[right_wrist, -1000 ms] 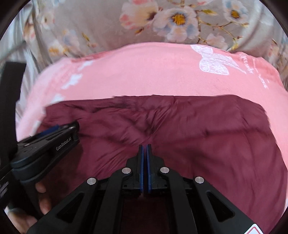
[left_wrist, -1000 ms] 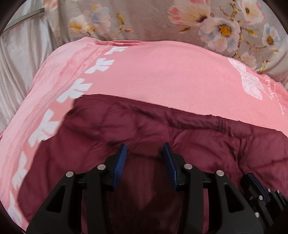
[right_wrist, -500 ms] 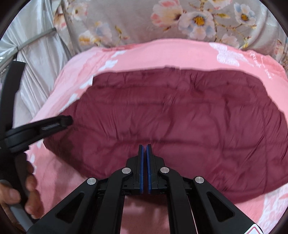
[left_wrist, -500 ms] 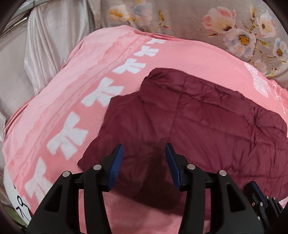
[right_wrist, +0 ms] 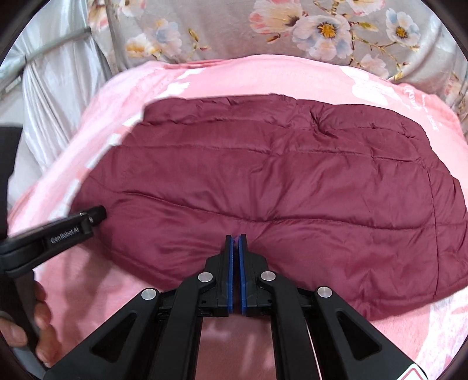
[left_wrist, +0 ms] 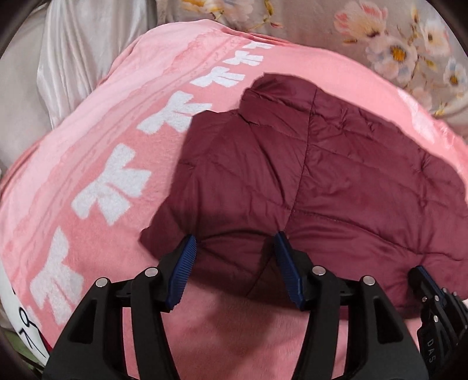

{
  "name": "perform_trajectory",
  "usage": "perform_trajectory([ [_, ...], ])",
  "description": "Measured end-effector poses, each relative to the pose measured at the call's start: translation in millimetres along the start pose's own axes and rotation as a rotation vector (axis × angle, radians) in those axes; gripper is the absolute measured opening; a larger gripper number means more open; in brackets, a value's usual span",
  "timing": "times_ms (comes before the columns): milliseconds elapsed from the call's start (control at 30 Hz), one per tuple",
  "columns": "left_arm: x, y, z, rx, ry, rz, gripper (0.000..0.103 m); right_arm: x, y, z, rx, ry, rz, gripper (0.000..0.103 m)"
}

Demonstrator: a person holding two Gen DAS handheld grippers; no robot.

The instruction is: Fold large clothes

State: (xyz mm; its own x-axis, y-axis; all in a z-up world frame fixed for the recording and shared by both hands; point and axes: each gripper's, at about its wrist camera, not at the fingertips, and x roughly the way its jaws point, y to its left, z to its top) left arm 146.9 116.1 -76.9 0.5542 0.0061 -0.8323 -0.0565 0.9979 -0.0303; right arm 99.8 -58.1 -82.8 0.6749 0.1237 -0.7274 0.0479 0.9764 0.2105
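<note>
Quilted maroon jacket (right_wrist: pixel 278 187) lies folded mid-blanket, its near hem toward the near edge of the pink blanket (left_wrist: pixel 87 163), which carries white bow prints along its left edge. Left gripper (left_wrist: pixel 234 257) has just been opening; jaws stand apart over the jacket's near-left corner, nothing pinched. Right gripper (right_wrist: pixel 236 242) is clenched on the near hem. Shell is slick, puffy, stitched in horizontal channels; blanket is fleecy. Risk, as I judge it: the slippery padded fabric could spring open or slide on one-sided pull, skewing the fold. Floral sheet (right_wrist: pixel 321 26) lies beyond the far edge
</note>
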Motion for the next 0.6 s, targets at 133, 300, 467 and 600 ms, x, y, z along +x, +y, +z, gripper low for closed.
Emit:
perform_trajectory([
  [133, -13, 30, -2, -0.065, -0.021, 0.012, 0.080, -4, 11, 5, -0.023, 0.010, 0.012, 0.005],
  [300, 17, 59, 3, -0.147, 0.088, -0.037, 0.087, 21, 14, 0, -0.001, 0.079, 0.010, 0.005],
  [467, 35, 65, 6, -0.243, 0.148, -0.145, 0.094, 26, 19, -3, -0.041, 0.084, -0.026, 0.004],
  [600, 33, 43, 15, -0.195, 0.153, -0.208, 0.057, 27, 20, -6, -0.063, 0.073, -0.038, 0.004],
])
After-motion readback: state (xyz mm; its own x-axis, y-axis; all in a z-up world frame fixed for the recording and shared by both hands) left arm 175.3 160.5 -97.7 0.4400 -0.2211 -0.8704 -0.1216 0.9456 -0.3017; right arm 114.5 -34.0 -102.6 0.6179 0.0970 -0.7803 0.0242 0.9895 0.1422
